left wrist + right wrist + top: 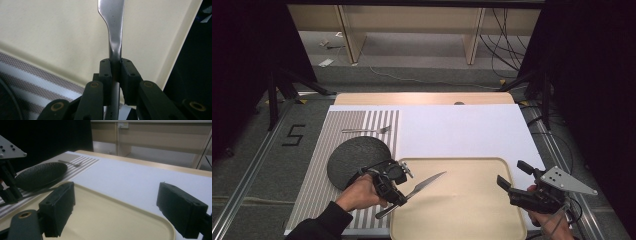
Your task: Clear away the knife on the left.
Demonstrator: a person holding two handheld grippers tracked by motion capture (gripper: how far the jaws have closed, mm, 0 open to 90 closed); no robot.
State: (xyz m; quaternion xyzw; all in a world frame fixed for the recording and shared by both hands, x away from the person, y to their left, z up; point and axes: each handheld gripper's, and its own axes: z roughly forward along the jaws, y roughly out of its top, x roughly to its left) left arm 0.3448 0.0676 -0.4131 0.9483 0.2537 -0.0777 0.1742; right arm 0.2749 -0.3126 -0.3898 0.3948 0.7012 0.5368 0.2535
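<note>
Knife (113,27): polished metal, glossy, with faint specks on the blade. Fork (367,130), near the far edge of the striped mat: bright metal. Plate (357,159): matt black, finely textured, rough-looking. Tray (472,210): cream plastic by the look of it, smooth, low sheen. Striped mat (37,82): woven cloth, visible mesh weave, matt. White sheet (462,131): matt, paper-like. Table (422,98) far edge: pale wood grain. Left gripper (116,68) and right gripper (116,211): matt black plastic with brass-coloured pivot rings; the right's top plate (568,181): grey, flat, dull.

silver knife (426,183) clamped mid-handle, blade angled up-right over cream tray (472,220) left edge, near side of table
</note>
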